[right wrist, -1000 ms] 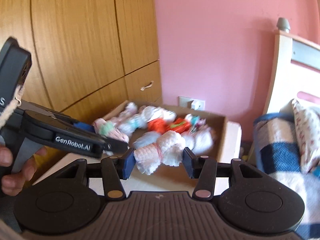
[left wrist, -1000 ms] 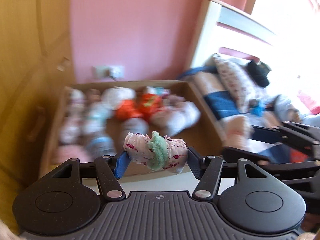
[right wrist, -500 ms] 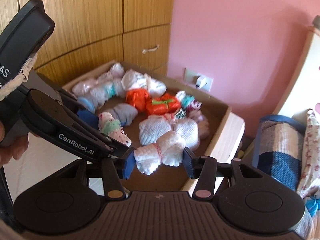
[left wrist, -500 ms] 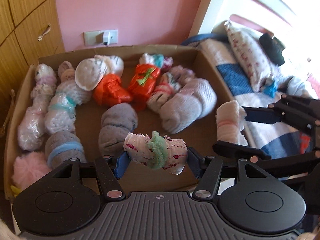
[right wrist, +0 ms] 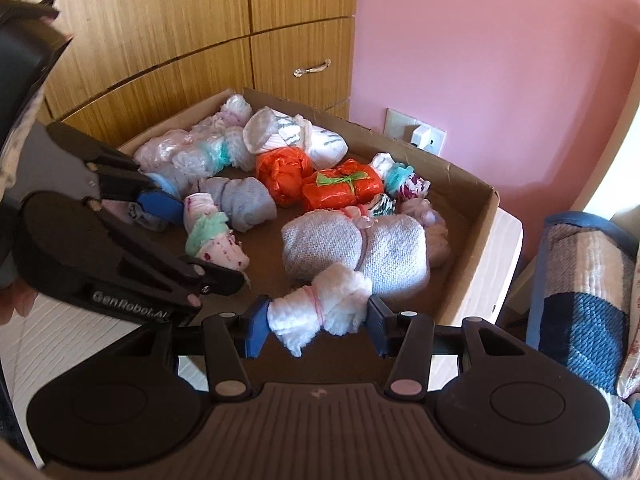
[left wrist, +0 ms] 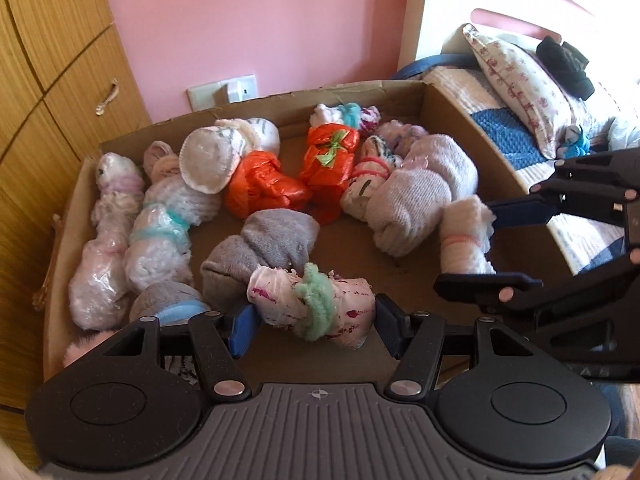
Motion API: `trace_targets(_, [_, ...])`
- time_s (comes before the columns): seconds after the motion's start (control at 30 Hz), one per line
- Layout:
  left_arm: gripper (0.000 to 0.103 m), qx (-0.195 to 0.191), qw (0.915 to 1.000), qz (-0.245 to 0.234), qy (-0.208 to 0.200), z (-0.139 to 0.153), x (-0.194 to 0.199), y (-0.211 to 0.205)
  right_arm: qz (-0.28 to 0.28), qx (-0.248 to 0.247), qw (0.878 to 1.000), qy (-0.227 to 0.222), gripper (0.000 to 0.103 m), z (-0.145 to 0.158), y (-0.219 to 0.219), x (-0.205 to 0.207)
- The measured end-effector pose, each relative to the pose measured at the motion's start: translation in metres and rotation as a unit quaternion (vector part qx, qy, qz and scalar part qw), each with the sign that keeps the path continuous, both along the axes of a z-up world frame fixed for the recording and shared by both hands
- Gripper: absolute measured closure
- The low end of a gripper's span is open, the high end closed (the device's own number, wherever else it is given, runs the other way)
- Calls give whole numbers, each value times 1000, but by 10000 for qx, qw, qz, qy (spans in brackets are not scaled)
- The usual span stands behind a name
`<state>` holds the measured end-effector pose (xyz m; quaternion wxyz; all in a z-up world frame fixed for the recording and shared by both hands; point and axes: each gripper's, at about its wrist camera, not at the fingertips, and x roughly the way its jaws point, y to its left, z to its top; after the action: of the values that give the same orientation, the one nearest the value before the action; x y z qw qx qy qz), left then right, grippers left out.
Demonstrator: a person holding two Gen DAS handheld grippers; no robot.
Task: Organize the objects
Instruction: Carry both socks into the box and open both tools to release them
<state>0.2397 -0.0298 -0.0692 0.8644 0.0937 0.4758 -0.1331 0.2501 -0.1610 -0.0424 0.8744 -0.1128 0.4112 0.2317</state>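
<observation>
I am holding a gripper in each hand over a cardboard box [left wrist: 448,108] full of rolled bundles. My left gripper [left wrist: 312,322] is clamped on a white bundle with pink specks [left wrist: 280,294], tied round the middle with a fuzzy green band; the pads are pressing on both of its ends, and it is hanging crosswise over the near part of the box, just in front of a grey rolled sock [left wrist: 264,248]. My right gripper [right wrist: 316,322] is clamped on a fluffy white bundle [right wrist: 324,306] tied with a thin pink band, also pinched end to end. That one is sitting above the near right side of the box, just beside a big pale knitted roll [right wrist: 356,246].

In the right wrist view my left gripper [right wrist: 196,236] is reaching in from the left with its speckled bundle [right wrist: 212,236] over the bare cardboard floor. In the left wrist view my right gripper [left wrist: 488,246] is coming in from the right.

Lying in the box are two orange plastic-wrapped bundles [left wrist: 296,172], several white and pink ones along the left wall, and a white one with a teal band at the back. The box is standing near a pink wall, with wooden cupboards [right wrist: 200,20] on one side and a bed [left wrist: 532,112] on the other.
</observation>
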Motion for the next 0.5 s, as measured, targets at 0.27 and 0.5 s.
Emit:
trace_targets(0.27, [34, -50, 9998, 173, 47, -7, 1, 3, 12, -32, 10000, 53, 56, -3, 3, 5])
trace_targets(0.5, [31, -28, 9995, 304, 27, -4, -1, 5, -16, -53, 10000, -6, 54, -2, 4, 3])
